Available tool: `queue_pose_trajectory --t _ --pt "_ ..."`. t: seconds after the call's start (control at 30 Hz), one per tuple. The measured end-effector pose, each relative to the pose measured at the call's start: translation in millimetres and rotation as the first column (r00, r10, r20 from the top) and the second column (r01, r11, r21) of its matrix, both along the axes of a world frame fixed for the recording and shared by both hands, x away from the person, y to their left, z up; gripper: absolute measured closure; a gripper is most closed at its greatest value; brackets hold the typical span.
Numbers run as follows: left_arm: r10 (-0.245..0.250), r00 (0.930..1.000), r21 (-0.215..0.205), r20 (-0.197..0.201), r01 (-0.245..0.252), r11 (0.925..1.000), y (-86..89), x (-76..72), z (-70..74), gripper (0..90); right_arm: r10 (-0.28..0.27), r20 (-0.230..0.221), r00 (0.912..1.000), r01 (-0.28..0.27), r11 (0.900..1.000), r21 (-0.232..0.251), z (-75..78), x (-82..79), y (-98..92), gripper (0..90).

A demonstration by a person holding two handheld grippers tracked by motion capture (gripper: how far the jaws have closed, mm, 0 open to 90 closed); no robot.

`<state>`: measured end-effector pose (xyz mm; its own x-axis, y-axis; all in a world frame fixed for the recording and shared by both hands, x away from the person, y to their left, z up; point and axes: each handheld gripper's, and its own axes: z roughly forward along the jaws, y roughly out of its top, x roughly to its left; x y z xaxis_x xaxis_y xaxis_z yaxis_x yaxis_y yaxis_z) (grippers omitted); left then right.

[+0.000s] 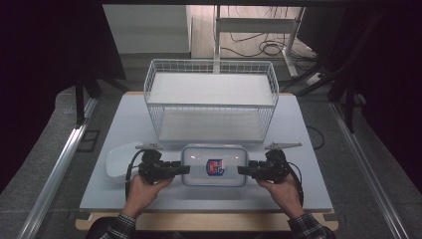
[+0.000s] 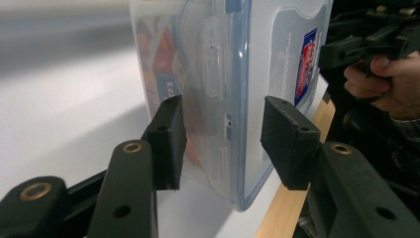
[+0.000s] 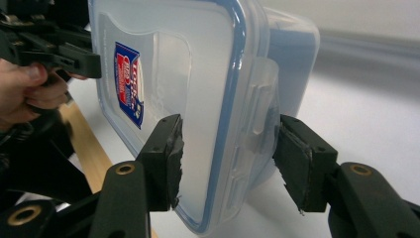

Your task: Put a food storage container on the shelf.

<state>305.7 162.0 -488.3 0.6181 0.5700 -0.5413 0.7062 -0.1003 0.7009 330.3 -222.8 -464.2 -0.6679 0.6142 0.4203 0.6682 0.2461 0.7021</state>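
A clear plastic food container [image 1: 214,169] with a blue-rimmed lid and a red and blue label lies near the table's front edge. My left gripper [image 1: 185,169] holds its left end and my right gripper [image 1: 241,170] its right end. In the left gripper view the left gripper's [image 2: 223,144] pads sit against the lid and the base of the container [image 2: 223,74]. In the right gripper view the right gripper [image 3: 228,161] clamps the container [image 3: 198,74] across lid and side latch. That end casts a shadow on the table below.
A white wire basket [image 1: 211,99] stands right behind the container, mid-table. A white dish-like object [image 1: 117,160] lies to the left of my left hand. The grey tabletop [image 1: 298,189] ends in a wooden front edge [image 1: 209,221] close to the person's wrists.
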Motion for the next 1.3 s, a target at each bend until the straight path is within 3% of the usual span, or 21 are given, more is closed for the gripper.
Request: queue_pose_trajectory --t 0.23,0.43,0.53,0.77,1.3 --pt "0.017 0.9993 -0.009 0.033 -0.017 0.9998 0.4 6.3 16.2 53.2 0.002 0.052 0.9987 -0.002 1.0 -0.004 17.4 6.5 1.2 46.0" --pt "0.034 0.9953 -0.01 0.091 -0.033 0.9994 1.0 17.5 47.1 53.2 -0.004 0.115 0.9933 0.004 1.0 0.007 50.1 19.5 2.7 45.7" --pt "0.035 0.994 -0.007 0.103 -0.034 0.9994 1.5 22.4 54.7 53.1 -0.004 0.136 0.9907 0.003 1.0 0.008 61.0 25.7 3.7 45.7" --pt "0.036 0.9919 -0.007 0.122 -0.036 0.9993 4.2 37.7 71.4 53.0 -0.009 0.156 0.9877 0.007 1.0 0.014 75.1 38.0 6.0 45.8" --pt "0.047 0.9849 -0.004 0.167 -0.047 0.9989 10.1 70.4 124.0 52.5 -0.018 0.22 0.9754 0.014 1.0 0.022 123.9 66.9 12.8 45.9"
